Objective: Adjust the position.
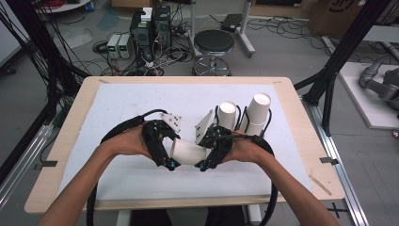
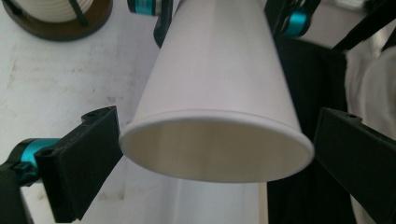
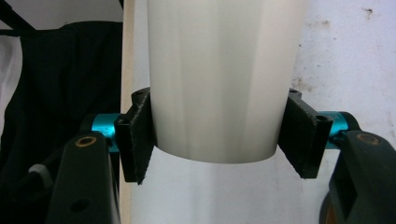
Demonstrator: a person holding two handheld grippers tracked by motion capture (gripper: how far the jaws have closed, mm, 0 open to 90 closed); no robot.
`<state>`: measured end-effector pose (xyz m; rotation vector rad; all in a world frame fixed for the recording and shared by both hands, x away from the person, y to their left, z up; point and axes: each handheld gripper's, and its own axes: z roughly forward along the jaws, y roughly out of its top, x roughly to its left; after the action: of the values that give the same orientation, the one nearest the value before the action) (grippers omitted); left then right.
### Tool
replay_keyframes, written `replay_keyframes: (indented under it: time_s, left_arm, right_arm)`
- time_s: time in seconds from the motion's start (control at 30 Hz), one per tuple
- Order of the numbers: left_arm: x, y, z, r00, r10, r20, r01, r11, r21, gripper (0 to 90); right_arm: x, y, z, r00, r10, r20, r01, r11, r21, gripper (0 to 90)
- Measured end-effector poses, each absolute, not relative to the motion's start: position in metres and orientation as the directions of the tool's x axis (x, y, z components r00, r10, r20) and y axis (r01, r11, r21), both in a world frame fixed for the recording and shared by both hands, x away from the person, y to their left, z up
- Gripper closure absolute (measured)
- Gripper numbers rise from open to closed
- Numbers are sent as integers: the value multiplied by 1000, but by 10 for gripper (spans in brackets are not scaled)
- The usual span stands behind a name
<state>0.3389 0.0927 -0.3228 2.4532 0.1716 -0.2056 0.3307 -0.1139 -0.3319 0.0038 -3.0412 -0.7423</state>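
White paper is what I have between both tools: one paper cup (image 1: 188, 153) lying on its side at the centre of the high view, just above the white table (image 1: 117, 108). At the left of that frame my left claw (image 1: 171, 165) sits at the cup's wide end. In the left gripper view its jaws stand apart on either side of the open rim (image 2: 217, 144), the left jaw just touching the rim, the right one clear of it. Moving right, my right claw (image 1: 201, 166) is clamped on the cup's narrow end; the right gripper view shows both pads (image 3: 135, 140) pressed flat against the cup wall (image 3: 219, 79). Further right and higher in the high view, two stacks of cups (image 1: 256, 113) stand in black wire holders, near my right hand (image 1: 242, 148).
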Motion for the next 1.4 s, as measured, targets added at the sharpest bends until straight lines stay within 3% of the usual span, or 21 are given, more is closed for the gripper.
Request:
replay_keyframes:
  time_s: [0.5,1.4]
  left_arm:
    - [338,116,-320,975,79,-207,212,-607,766,17]
    - [333,129,-331,968,124,-220,252,-396,883,17]
  right_arm:
    - [330,-123,-323,-1000,11,-4,7,855,519,355]
    - [323,-160,-329,-995,90,30,85,707,702,354]
